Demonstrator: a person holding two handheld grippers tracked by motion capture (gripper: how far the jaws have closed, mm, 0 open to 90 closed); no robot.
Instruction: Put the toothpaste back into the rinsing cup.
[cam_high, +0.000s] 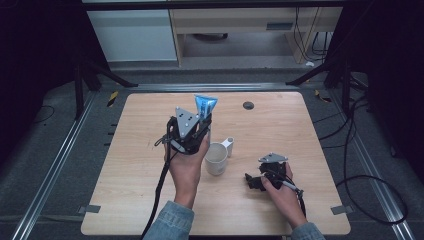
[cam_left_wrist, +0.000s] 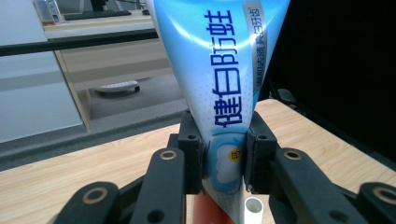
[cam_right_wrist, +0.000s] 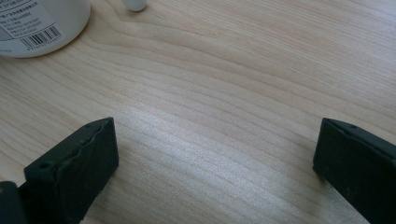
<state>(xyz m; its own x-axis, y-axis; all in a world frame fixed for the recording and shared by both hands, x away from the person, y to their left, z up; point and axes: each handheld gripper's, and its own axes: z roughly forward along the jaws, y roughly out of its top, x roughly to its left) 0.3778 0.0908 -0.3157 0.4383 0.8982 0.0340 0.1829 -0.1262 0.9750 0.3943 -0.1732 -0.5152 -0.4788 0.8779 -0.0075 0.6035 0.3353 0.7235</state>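
Note:
A blue toothpaste tube (cam_high: 205, 104) stands upright with its flat crimped end up, above the wooden table (cam_high: 295, 135). My left gripper (cam_high: 205, 122) is shut on its lower part. In the left gripper view both pads press the tube (cam_left_wrist: 219, 70) at its sides, with the left gripper (cam_left_wrist: 224, 161) pointing up and away. A white mug (cam_high: 216, 159) stands just right of that hand, its handle (cam_high: 228, 144) pointing to the far right. My right gripper (cam_high: 253, 181) rests on the table right of the mug and is open. Its jaws (cam_right_wrist: 215, 154) stand wide apart over bare wood, the mug's base (cam_right_wrist: 37, 23) ahead.
A dark round grommet (cam_high: 248, 105) sits in the table near the far edge. Black cables (cam_high: 160, 190) trail from both grippers toward the near edge. Metal rails and stand legs (cam_high: 80, 85) flank the table; a cabinet and desk stand behind it.

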